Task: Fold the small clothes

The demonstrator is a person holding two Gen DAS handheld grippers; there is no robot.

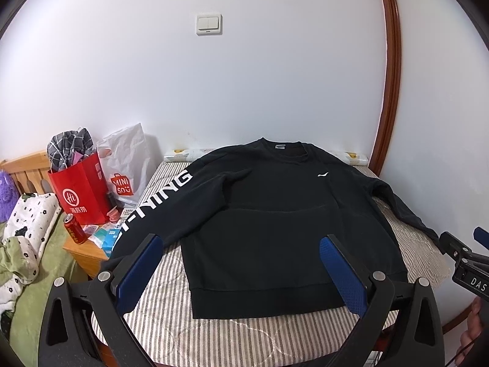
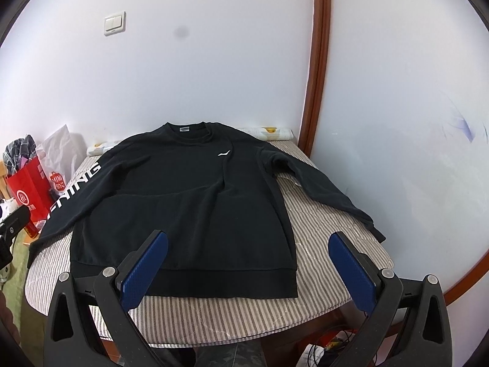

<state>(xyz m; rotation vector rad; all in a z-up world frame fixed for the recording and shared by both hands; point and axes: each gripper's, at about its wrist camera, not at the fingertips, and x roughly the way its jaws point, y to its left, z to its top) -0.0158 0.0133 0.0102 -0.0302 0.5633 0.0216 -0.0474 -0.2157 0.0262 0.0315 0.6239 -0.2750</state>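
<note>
A black sweatshirt [image 1: 275, 214] [image 2: 183, 198] lies flat and face up on a striped padded table [image 1: 171, 275] [image 2: 321, 229], collar toward the wall, both sleeves spread out. White lettering runs down its left sleeve [image 1: 159, 198] [image 2: 76, 189]. My left gripper [image 1: 241, 244] hovers open above the hem, nothing between its blue pads. My right gripper [image 2: 248, 240] is open too, over the sweatshirt's lower right corner. In the left wrist view the right gripper [image 1: 464, 244] shows at the right edge.
A red paper bag [image 1: 79, 189] and a white plastic bag [image 1: 125, 165] stand left of the table on a wooden stand with a red can [image 1: 73, 229]. A bed with green bedding [image 1: 27, 260] lies further left. The wall and a brown door frame [image 2: 314, 91] close the back.
</note>
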